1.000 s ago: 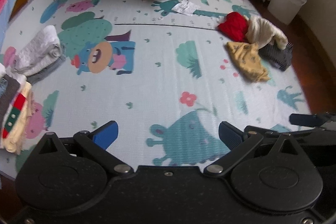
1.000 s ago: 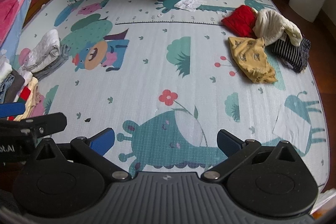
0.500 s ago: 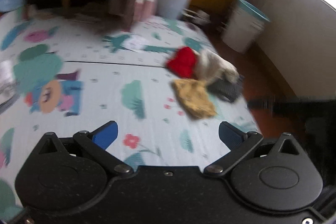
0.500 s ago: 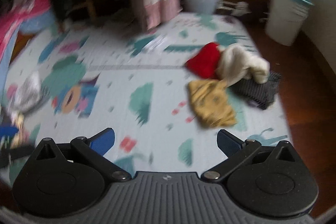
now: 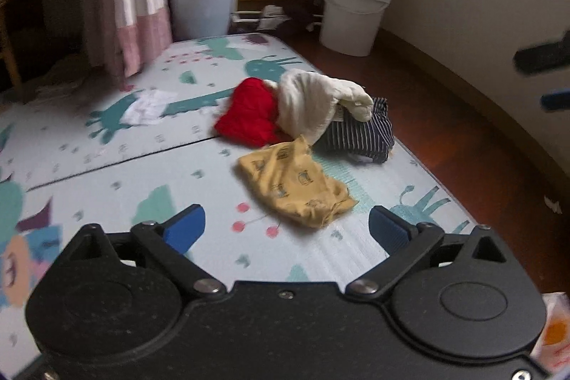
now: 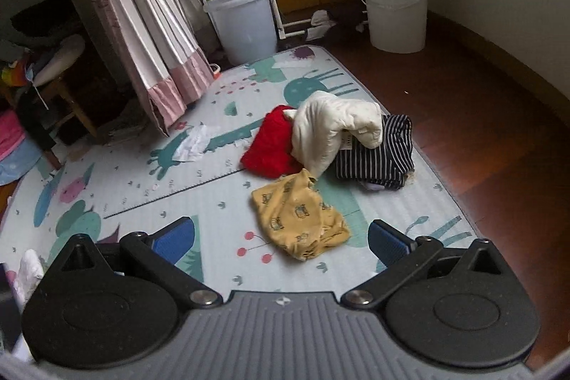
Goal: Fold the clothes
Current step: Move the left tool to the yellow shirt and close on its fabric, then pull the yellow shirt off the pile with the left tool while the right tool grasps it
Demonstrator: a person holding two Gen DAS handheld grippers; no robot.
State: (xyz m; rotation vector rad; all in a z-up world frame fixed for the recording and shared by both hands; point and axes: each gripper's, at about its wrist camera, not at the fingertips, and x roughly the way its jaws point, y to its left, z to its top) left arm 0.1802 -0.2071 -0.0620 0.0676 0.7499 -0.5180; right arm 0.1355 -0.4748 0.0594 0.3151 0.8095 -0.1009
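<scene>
Hovering above the play mat (image 5: 107,173), the left gripper (image 5: 286,230) has its blue-padded fingers spread wide with nothing between them, and the right gripper (image 6: 281,239) is likewise released and empty. Just beyond both sets of fingertips a crumpled yellow shirt (image 6: 299,212) lies on the mat near its right edge, apart from either gripper. Behind it, touching one another, sit a red garment (image 6: 269,145), a cream garment (image 6: 331,130) heaped partly over the red one, and a dark striped garment (image 6: 381,159) at the mat's right edge; the cream piece drapes onto the striped one. A small white cloth (image 6: 194,143) lies further left on the mat, apart from the pile. At the mat's far edge hangs a curtain with a pink hem (image 6: 156,34), with a white pot holding a green plant (image 6: 242,20) beside it. On the wooden floor (image 6: 481,116) past the far right corner stands a white bucket with a teal basin on top (image 6: 395,9).
</scene>
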